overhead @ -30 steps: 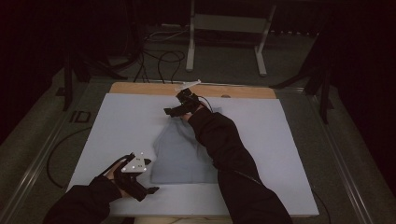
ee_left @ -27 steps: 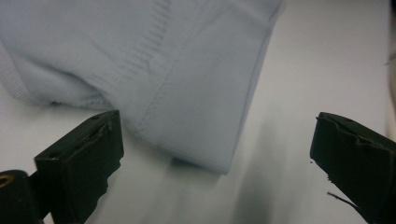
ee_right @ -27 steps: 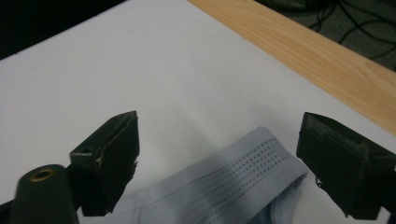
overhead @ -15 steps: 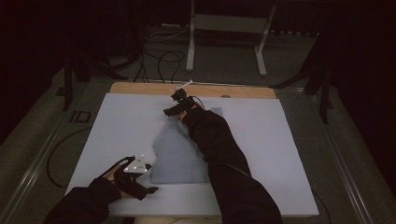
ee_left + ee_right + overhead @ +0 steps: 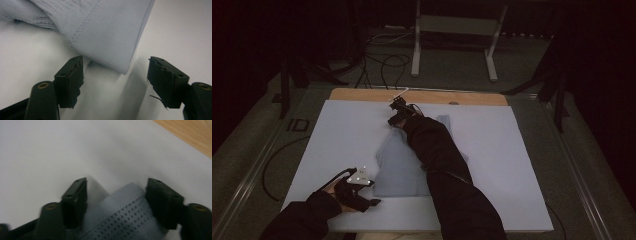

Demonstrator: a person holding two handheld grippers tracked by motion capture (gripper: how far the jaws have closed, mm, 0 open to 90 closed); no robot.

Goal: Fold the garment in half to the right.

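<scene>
Since the earlier frame the right gripper (image 5: 396,119) has dropped onto the far end of the pale blue garment (image 5: 399,167), both grippers' jaws closing meanwhile. The ribbed, part-perforated garment lies crumpled mid-table (image 5: 512,165). The right gripper straddles its perforated edge; the left gripper (image 5: 115,81), unclenched, frames its near hem corner.
</scene>
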